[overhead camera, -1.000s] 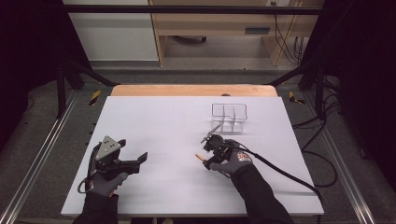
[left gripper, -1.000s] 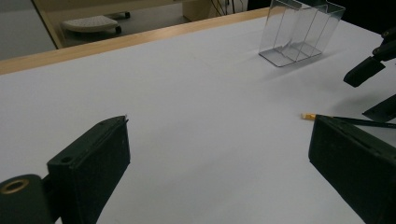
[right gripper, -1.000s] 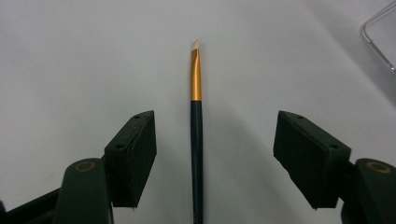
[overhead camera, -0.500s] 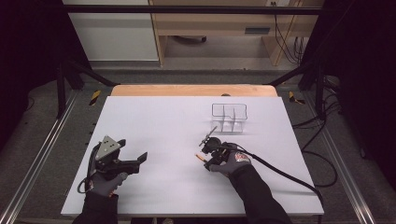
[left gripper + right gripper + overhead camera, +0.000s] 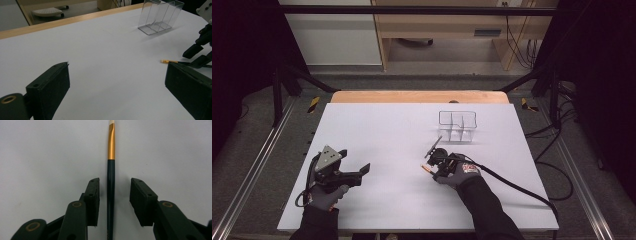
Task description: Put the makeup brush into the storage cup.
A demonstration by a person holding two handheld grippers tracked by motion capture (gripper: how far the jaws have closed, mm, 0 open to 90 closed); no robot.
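**Brush lined up between the jaws, grip not yet made**

On the white table top (image 5: 377, 135), right of its middle, a slim makeup brush with a dark handle, a gold metal ferrule and a pale tip (image 5: 111, 177) lies flat on the surface. The right gripper (image 5: 113, 197) is set down over it, its two black jaws astride the handle: the left pad sits just beside the handle, the right pad stands clearly apart from it. The jaws have just been closing with the brush between them, but neither pad presses on it, so nothing is held. In the high view the right gripper (image 5: 438, 161) hovers low near the brush's gold end (image 5: 426, 169). Beyond it stands a clear plastic organiser with upright dividers (image 5: 457, 125), apparently empty, though its glassy walls make that hard to judge. The left gripper (image 5: 117, 87) rests well apart at the table's near left, jaws spread wide on nothing. Judged from this, the approach is done; the pinch, the lift and probably the carry to the organiser are left
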